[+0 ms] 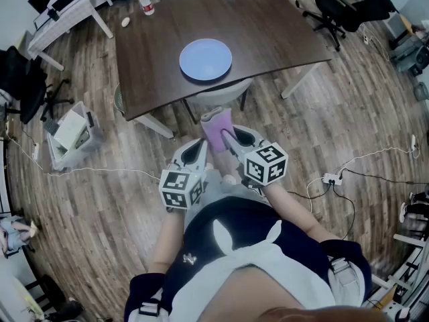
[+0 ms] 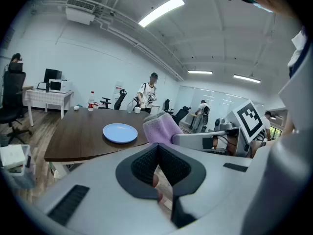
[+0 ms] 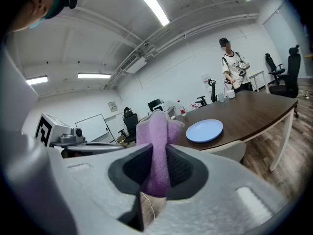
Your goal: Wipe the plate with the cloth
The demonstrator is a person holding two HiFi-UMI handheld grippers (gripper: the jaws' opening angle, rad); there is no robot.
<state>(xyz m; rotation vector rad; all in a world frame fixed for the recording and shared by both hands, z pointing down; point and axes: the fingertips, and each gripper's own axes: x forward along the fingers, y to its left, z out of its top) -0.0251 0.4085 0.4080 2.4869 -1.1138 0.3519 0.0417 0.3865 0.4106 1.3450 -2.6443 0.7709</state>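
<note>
A chair (image 1: 222, 97) stands between the cloth (image 1: 216, 130) and the plate (image 1: 206, 59) — bottle (image 1: 146, 3) beyond.

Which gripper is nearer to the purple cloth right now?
Right. The right gripper is clamped on the cloth; the left gripper sits just to its left, jaws together and empty.

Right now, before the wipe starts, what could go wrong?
The right gripper pinches only a narrow fold of the cloth; pressing on the plate might pull it free. The plate lies loose near the table edge, and the left gripper is shut and away from it, so it could slide. The chair may block stepping closer.
</note>
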